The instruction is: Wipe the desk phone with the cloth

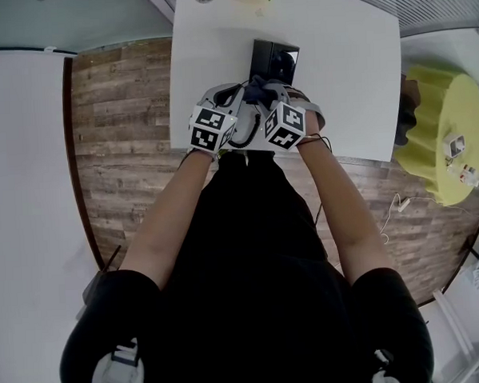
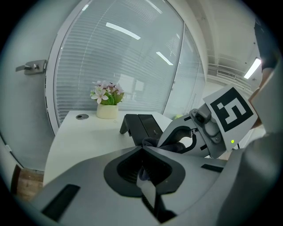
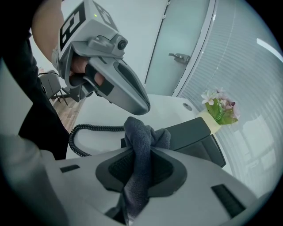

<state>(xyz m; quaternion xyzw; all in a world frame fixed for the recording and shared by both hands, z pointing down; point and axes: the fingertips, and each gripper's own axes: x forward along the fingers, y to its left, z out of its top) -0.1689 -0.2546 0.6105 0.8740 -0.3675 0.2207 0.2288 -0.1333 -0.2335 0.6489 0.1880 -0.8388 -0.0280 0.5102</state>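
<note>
Right tongs (image 3: 139,161): clamped on the dark grey cloth (image 3: 142,137), which bunches above their tips.
Left tongs (image 2: 142,155): closed, nothing clearly between them, just left of the right pair.
Desk phone (image 3: 194,134): on the white counter (image 2: 79,141), just beyond the cloth.
Right gripper view alone: coiled cord (image 3: 86,132), near left.
Head view alone: wood floor (image 1: 124,137) around the counter.

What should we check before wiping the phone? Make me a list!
1. Dark grey-blue cloth clamped in right gripper: ok.
2. Black desk phone on white table, right ahead of cloth: ok.
3. Cloth touching phone: cannot tell.
4. Left gripper out of the way: not ok, shut, hovering just above cloth.
5. Coiled black cord clear of the wipe path: cannot tell.
6. Little flower pot apart from phone: ok.
</note>
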